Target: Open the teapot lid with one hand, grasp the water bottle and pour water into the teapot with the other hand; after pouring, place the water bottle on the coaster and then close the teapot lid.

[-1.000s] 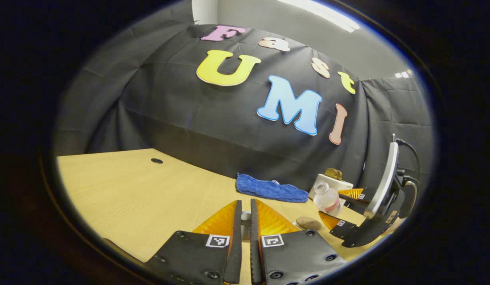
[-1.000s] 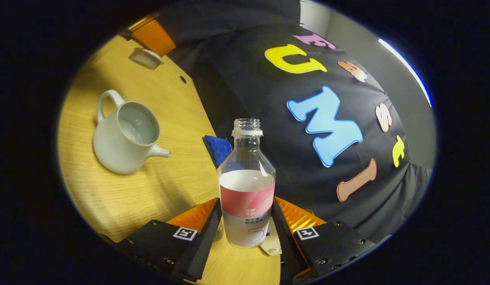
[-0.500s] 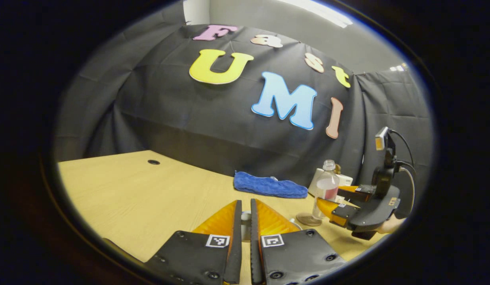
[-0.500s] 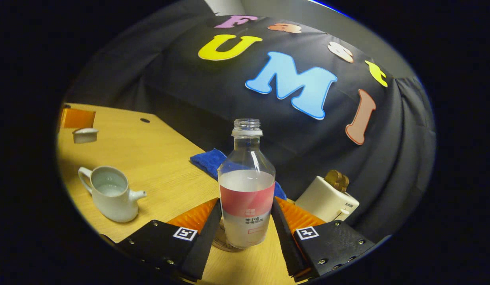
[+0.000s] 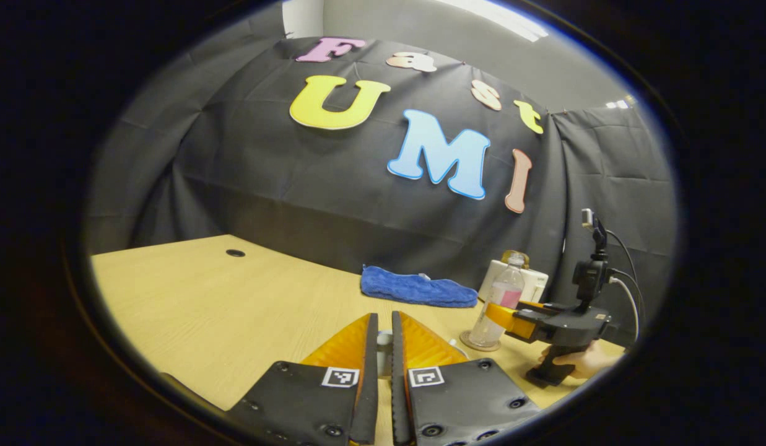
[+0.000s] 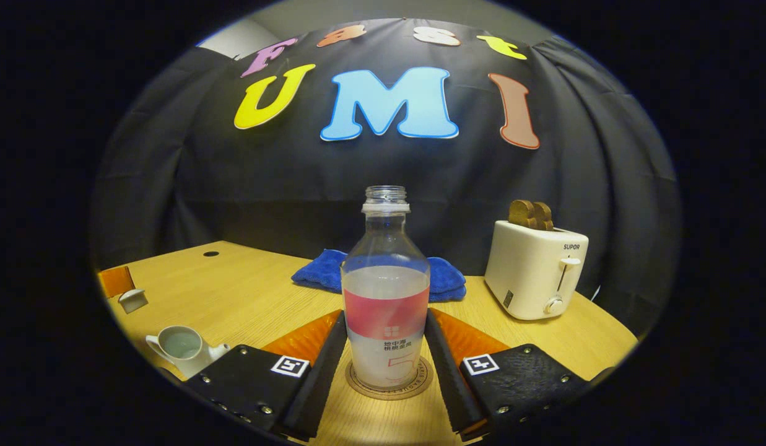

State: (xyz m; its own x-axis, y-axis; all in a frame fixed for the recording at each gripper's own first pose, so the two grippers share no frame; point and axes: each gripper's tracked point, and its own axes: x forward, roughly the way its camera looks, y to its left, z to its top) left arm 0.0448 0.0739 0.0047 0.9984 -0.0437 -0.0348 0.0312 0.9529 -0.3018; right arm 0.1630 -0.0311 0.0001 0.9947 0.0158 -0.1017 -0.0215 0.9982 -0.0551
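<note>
In the right gripper view the clear water bottle (image 6: 386, 297), uncapped and about half full with a pink label, stands upright on the round coaster (image 6: 390, 385). My right gripper (image 6: 386, 316) is shut on its body, one finger on each side. The white teapot (image 6: 178, 350) sits open at lower left with water inside. Its lid (image 6: 134, 300) hangs above the table further left. In the left gripper view my left gripper (image 5: 384, 319) is shut on the lid (image 5: 384, 339), a small white piece between the fingers. The bottle (image 5: 499, 300) and coaster (image 5: 480, 341) lie to the right.
A white toaster (image 6: 534, 269) with bread in it stands at the back right. A blue cloth (image 6: 383, 275) lies behind the bottle by the wall. The wooden table (image 5: 221, 303) has a cable hole (image 5: 235, 253) far left. A hand (image 5: 581, 362) holds the right gripper.
The right gripper swung the bottle from tilted to upright and lowered it onto the coaster. The left gripper stayed almost still, holding the lid.
</note>
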